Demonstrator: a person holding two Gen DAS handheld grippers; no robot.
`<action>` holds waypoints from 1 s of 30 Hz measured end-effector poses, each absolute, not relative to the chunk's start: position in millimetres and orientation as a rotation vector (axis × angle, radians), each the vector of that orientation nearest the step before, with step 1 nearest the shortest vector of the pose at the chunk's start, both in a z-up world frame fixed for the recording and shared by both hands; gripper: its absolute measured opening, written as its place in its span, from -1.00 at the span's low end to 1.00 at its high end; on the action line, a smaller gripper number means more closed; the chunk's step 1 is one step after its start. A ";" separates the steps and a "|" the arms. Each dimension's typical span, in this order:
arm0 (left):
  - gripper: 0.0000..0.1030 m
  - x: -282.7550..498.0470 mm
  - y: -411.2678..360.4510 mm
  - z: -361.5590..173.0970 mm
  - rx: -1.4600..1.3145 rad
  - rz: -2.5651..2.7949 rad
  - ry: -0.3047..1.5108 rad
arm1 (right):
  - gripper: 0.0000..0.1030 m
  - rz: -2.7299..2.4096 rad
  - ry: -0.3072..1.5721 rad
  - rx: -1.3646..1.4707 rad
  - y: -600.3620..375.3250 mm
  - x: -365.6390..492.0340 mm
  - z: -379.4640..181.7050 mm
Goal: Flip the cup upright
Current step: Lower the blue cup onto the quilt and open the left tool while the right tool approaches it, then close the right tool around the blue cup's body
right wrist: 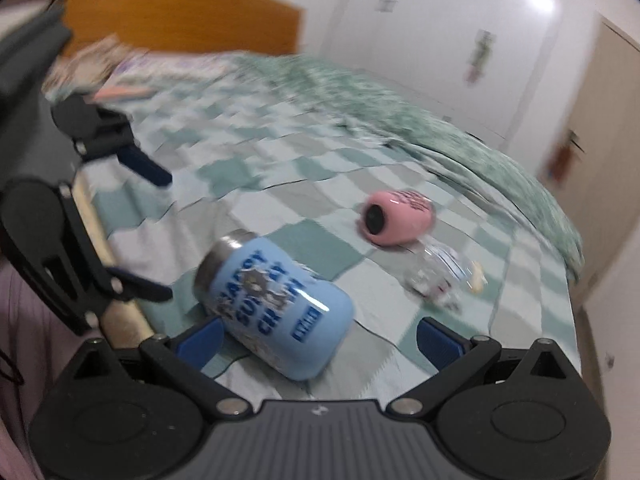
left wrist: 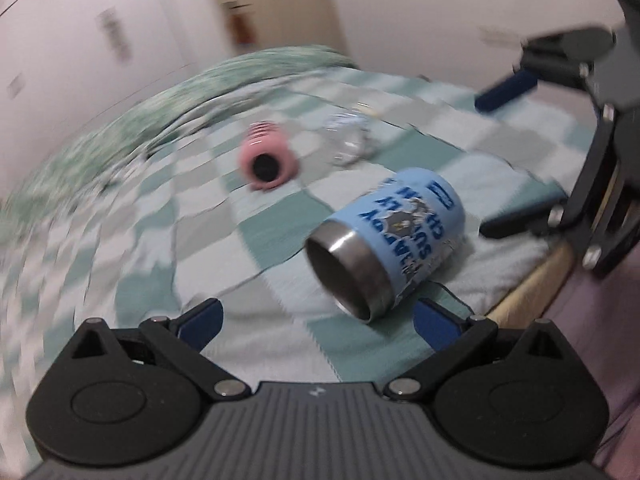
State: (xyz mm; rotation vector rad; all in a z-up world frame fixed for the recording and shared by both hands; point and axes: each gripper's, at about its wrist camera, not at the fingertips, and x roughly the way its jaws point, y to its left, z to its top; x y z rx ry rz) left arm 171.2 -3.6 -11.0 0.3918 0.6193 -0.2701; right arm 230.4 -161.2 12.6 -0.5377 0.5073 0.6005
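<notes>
A light-blue cup [left wrist: 394, 238] with a steel rim and printed lettering lies on its side on the checked bedspread. In the left wrist view its open mouth faces me. My left gripper [left wrist: 320, 318] is open and empty, just short of the cup's rim. In the right wrist view the cup [right wrist: 276, 304] shows its closed base toward me, between my fingers. My right gripper [right wrist: 320, 338] is open, its left finger [right wrist: 200, 338] close beside the cup. Each gripper shows in the other's view: the right gripper [left wrist: 496, 160] and the left gripper [right wrist: 160, 236], both open.
A pink cup [left wrist: 266, 156] and a clear glass cup [left wrist: 348, 138] lie on their sides farther back on the bed; both show in the right wrist view [right wrist: 396, 216] [right wrist: 444, 276]. A rumpled green blanket [right wrist: 400, 104] lies beyond. The bed's wooden edge [left wrist: 528, 284] is near.
</notes>
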 end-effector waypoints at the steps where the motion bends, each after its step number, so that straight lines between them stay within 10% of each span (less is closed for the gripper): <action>1: 1.00 167.6 -0.4 -10.9 0.357 -0.240 0.613 | 1.00 0.609 0.510 -0.582 -154.9 232.0 12.4; 20: 1.00 177.0 25.2 -35.9 0.218 -0.172 0.637 | 0.84 0.855 0.733 -1.218 -53.2 295.0 -31.2; 30: 1.00 175.2 43.8 -31.9 0.191 -0.177 0.618 | 0.70 0.721 1.133 -0.765 -59.4 343.1 -5.7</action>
